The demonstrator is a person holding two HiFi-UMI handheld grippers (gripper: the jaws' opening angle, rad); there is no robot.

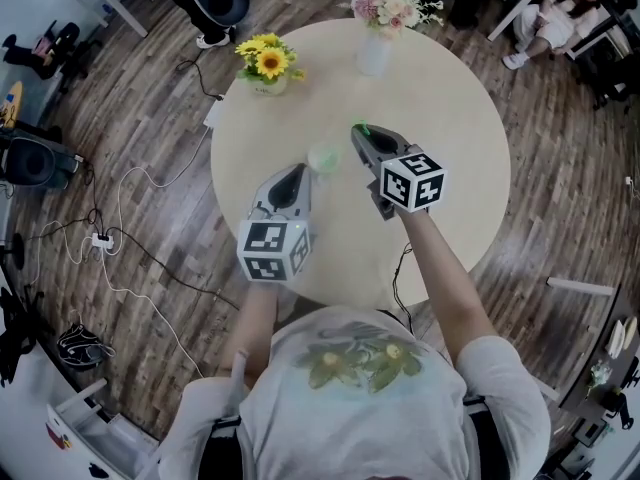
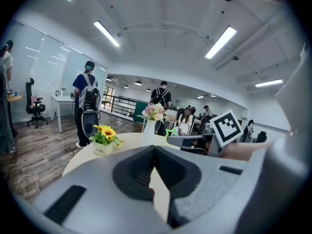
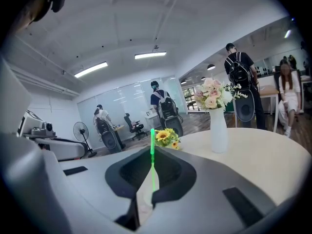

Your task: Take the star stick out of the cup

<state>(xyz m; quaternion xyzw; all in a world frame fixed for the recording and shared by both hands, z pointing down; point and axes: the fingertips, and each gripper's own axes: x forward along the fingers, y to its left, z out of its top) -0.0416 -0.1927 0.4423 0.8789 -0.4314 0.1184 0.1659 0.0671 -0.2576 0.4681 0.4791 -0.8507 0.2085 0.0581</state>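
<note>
Green star stick [image 3: 152,147] in right tool [image 3: 151,172], table [image 1: 455,108] centre.

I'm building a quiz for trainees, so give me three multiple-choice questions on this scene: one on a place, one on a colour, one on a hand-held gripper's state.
1. The sunflower pot stands: A on the floor; B on a chair; C on the round table.
2. The star stick is: A green; B red; C blue.
3. The right hand-held gripper is: A wide open; B shut on the star stick; C out of view.
Answers: C, it sits on the tabletop; A, its shaft glows green; B, the jaws pinch it.
</note>
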